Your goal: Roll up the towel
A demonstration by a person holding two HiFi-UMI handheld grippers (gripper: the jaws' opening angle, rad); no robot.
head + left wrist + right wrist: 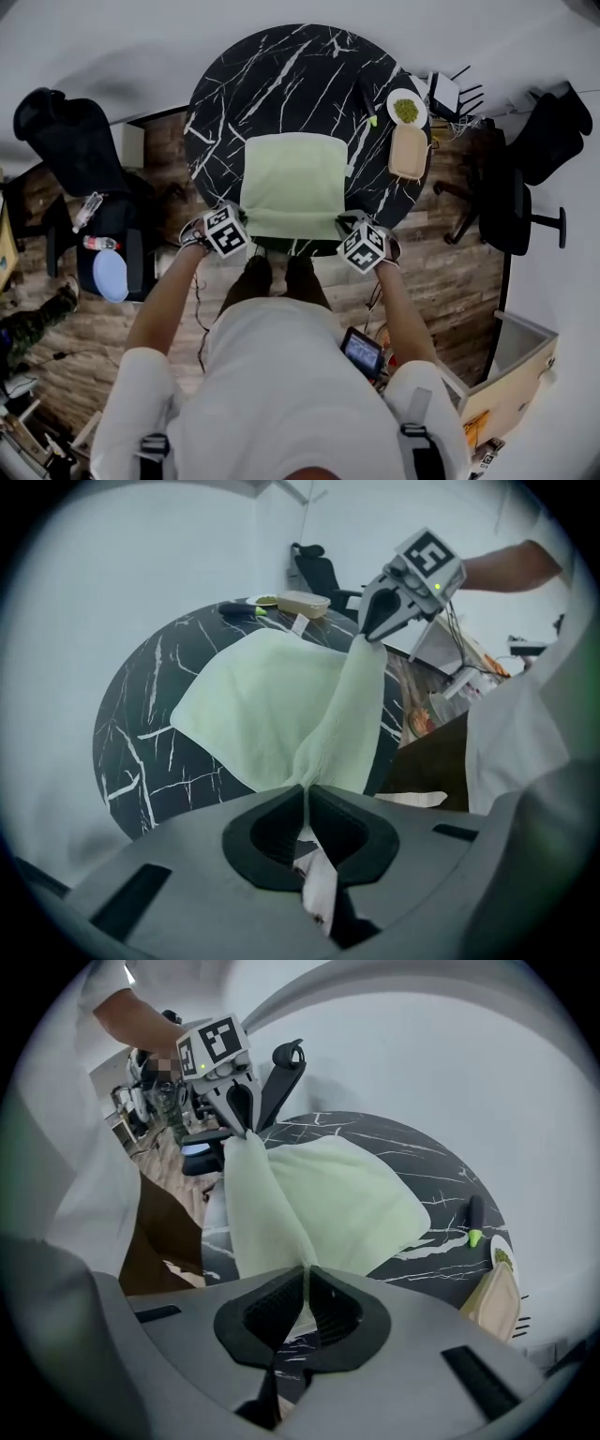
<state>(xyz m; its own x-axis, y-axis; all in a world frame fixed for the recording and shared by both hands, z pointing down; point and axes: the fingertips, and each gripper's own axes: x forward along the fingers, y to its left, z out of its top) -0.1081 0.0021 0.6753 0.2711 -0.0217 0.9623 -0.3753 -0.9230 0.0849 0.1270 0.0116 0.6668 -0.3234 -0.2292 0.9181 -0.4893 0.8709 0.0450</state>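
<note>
A pale green towel (292,183) lies spread on the round black marble table (281,75), and its near edge is lifted off the table's front rim. My left gripper (242,223) is shut on the towel's near left corner. My right gripper (349,230) is shut on the near right corner. In the left gripper view the cloth (272,705) runs from my closed jaws (306,794) up to the right gripper (373,635). In the right gripper view the towel (328,1204) stretches taut from my jaws (307,1274) to the left gripper (248,1127).
On the table's far right stand a white plate of green food (406,110), a beige tray (409,152) and a dark marker with a green tip (367,98). Black office chairs stand to the left (66,131) and right (525,206). The person stands at the table's near edge.
</note>
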